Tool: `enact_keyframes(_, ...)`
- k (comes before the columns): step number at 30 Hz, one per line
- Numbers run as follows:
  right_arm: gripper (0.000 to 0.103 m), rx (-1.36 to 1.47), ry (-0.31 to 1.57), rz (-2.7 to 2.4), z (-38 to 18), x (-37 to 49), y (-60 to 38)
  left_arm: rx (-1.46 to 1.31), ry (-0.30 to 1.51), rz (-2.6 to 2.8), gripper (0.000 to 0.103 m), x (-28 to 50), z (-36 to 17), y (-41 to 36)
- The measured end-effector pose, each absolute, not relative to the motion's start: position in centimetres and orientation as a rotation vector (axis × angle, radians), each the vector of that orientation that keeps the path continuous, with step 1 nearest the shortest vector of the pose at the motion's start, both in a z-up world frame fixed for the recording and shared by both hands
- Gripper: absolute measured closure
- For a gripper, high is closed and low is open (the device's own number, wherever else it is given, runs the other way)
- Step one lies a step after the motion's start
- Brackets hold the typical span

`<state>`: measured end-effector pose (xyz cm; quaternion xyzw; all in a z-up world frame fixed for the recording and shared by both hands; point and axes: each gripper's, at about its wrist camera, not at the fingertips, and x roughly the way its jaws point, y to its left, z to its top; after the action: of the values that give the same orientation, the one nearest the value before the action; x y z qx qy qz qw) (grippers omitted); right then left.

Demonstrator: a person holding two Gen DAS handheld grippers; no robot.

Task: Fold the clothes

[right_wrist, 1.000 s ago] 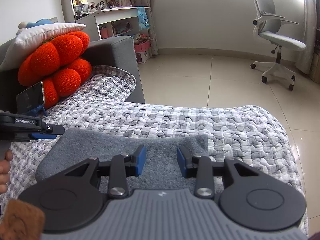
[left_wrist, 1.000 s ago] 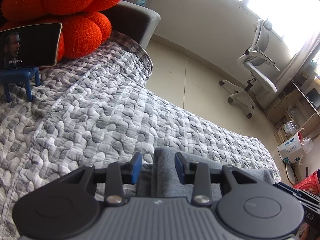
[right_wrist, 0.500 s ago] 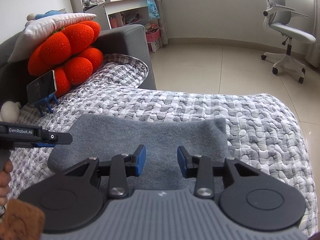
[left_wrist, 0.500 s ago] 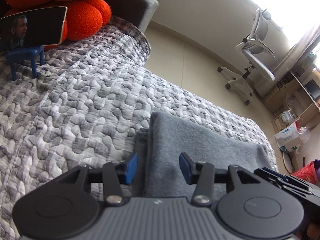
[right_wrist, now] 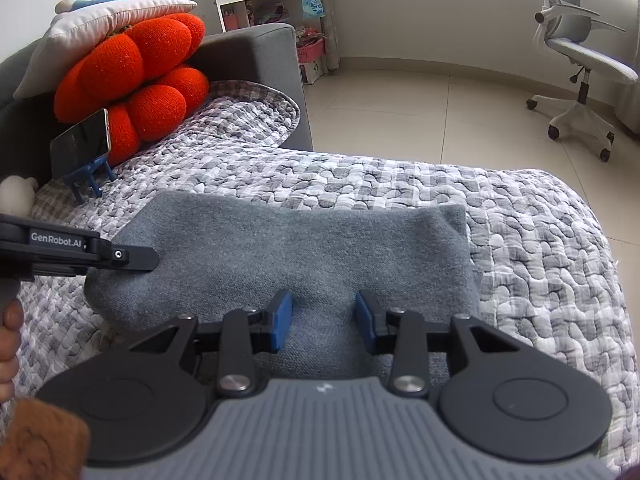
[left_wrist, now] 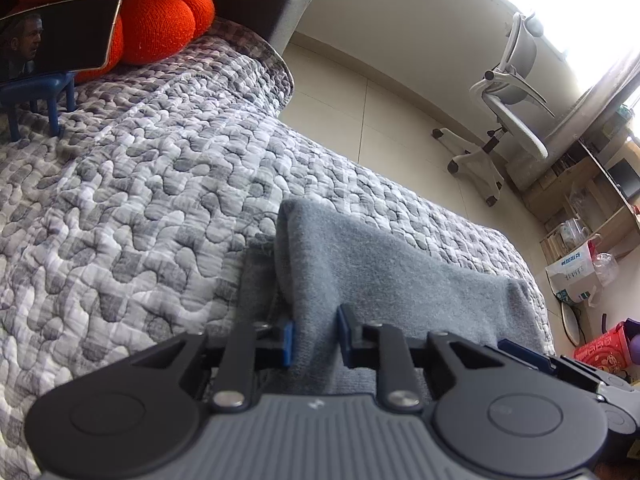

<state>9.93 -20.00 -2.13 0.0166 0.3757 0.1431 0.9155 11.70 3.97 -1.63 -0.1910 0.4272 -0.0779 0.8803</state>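
A folded grey garment [right_wrist: 280, 256] lies on the grey-and-white quilted cover [right_wrist: 520, 248]. In the left wrist view the garment [left_wrist: 384, 268] runs away from my left gripper [left_wrist: 314, 338], whose blue pads stand apart with the near left edge of the cloth between them. My right gripper [right_wrist: 323, 322] is open over the garment's near edge, cloth between its pads. The left gripper also shows in the right wrist view [right_wrist: 132, 257] at the garment's left end.
An orange cushion [right_wrist: 136, 80] and a phone on a blue stand [right_wrist: 82, 142] sit at the sofa's back left. A grey sofa arm [right_wrist: 256, 64] is behind. A white office chair [right_wrist: 580, 76] stands on the tiled floor. Shelves and boxes [left_wrist: 576, 268] are at right.
Both grippers have drawn back toward me, so more of the folded garment shows ahead of them. The left gripper's pads stand slightly closer around the cloth edge.
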Motion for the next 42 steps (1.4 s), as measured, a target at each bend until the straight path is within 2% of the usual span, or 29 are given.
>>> enact_keyframes(13, 0.063, 0.021, 0.756, 0.316, -2.5, 10.4, -19.9, -0.412, 0.877, -0.133, 0.084, 10.0, -1.3, 4.5)
enact_keyframes(32, 0.061, -0.022, 0.704, 0.331, -2.8, 10.2, -19.5, -0.348, 0.914, -0.134, 0.079, 9.4, -1.9, 3.2)
enact_keyframes(40, 0.061, -0.011, 0.659, 0.333, -0.6, 8.8, -20.1, -0.336, 0.825, -0.122, 0.074, 9.1, 0.2, 3.9)
enact_keyframes(42, 0.061, -0.007, 0.661, 0.329, -0.2, 8.3, -20.4, -0.299, 0.784, -0.129, 0.069, 8.7, 1.1, 3.5)
